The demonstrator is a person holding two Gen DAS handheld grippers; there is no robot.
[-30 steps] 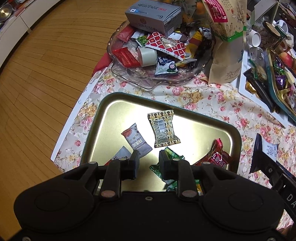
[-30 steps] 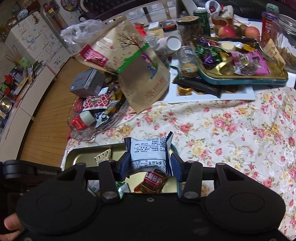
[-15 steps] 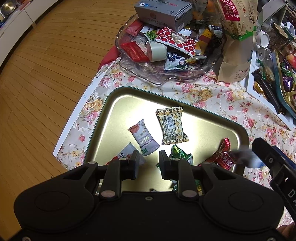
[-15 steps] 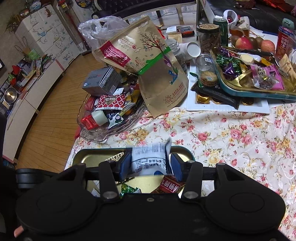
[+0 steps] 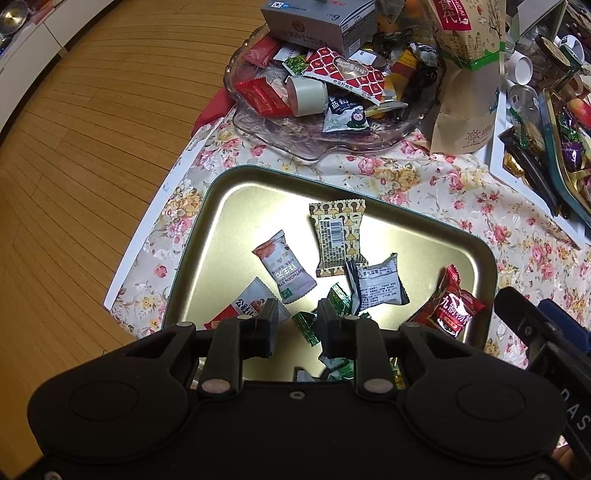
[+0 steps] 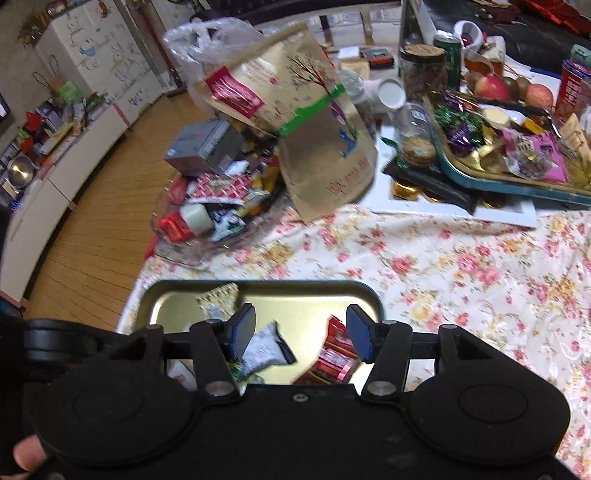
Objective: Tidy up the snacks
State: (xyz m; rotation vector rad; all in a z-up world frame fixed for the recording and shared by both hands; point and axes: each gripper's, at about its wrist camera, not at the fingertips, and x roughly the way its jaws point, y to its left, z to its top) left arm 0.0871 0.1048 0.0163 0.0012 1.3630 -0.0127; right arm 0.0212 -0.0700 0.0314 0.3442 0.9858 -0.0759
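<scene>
Floral cloth covers the bench (image 6: 461,266), crowded at the far side, with a gold tray (image 5: 229,199) directly under both my jaws. My right gripper (image 6: 301,330) has just been opening; its blue pads stand apart with nothing between them, and the grey-white packet (image 6: 264,349) lies released on the tray just below and a little toward the left pad. In the left view that packet (image 5: 380,284) rests just ahead of the jaws, beside the tan packet (image 5: 338,236) and the pale one (image 5: 284,267), with a red packet (image 5: 448,308) off to the right. My left gripper (image 5: 297,325) hangs over the tray with its jaws partly parted and empty; green sweets (image 5: 332,306) lie beneath them, untouched.

I judge this drop done, and several snacks are now gathered on the tray. Plenty is left: the glass dish (image 5: 369,147), well ahead of the jaws, is heaped with wrappers and a grey box (image 5: 317,22), and a paper bag (image 6: 314,147) leans beside it.
</scene>
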